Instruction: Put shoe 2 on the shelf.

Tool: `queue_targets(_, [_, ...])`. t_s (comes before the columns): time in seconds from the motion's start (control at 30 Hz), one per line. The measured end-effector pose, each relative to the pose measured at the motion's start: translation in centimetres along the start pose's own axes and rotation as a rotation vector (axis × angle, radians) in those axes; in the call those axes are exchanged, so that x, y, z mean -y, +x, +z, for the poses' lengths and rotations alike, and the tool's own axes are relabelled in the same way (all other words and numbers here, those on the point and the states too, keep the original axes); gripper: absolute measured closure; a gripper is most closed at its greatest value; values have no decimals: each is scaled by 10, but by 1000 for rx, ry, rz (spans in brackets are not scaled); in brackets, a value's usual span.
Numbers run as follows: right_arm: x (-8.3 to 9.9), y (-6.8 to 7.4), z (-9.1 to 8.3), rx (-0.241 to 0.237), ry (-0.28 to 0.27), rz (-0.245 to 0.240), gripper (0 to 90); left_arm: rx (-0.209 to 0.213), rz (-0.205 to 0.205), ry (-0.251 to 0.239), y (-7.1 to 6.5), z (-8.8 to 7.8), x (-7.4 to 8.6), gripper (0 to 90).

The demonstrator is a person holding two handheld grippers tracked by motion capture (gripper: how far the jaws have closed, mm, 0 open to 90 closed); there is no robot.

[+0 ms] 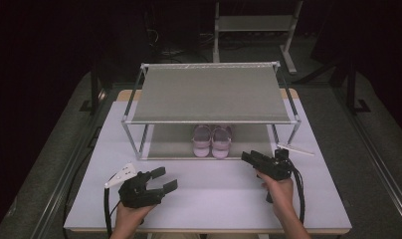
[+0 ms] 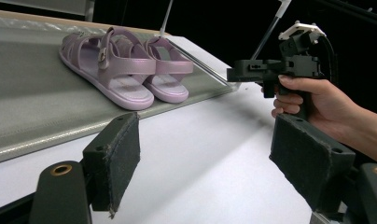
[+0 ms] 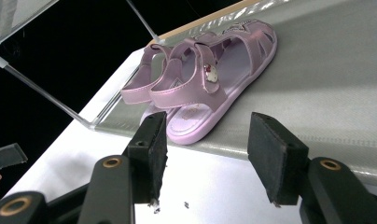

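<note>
My right gripper (image 1: 251, 157), jaws apart and empty, points at the sandals (image 1: 211, 141) on the rack's (image 1: 209, 92) lower shelf, while my left gripper (image 1: 164, 179) gapes empty nearer me.

Table (image 1: 209, 199) lit bright from overhead, I see only black surroundings. Soft shadows under the rack (image 1: 211, 92). Near jaws slightly soft in both gripper views.

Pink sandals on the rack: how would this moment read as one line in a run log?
pink sandals: side by side on lower shelf of rack | right gripper: open, aimed at sandals, apart | left gripper: open, holds nothing, over table
</note>
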State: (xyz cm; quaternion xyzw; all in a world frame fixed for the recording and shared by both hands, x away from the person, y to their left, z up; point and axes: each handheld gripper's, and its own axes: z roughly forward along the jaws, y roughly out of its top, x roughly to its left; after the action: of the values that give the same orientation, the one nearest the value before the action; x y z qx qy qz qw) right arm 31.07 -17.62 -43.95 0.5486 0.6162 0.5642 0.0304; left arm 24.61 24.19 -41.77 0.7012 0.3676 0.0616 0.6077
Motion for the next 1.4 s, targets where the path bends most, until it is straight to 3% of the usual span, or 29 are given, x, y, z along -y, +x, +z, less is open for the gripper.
queue_targets(0.5, [6, 0, -20, -10, 17, -31, 435, -1, 1, -1, 0, -1, 0, 238])
queue_targets(1.4, [23, -11, -61, -12, 31, -22, 391, -1, 6, 4, -1, -1, 1, 238])
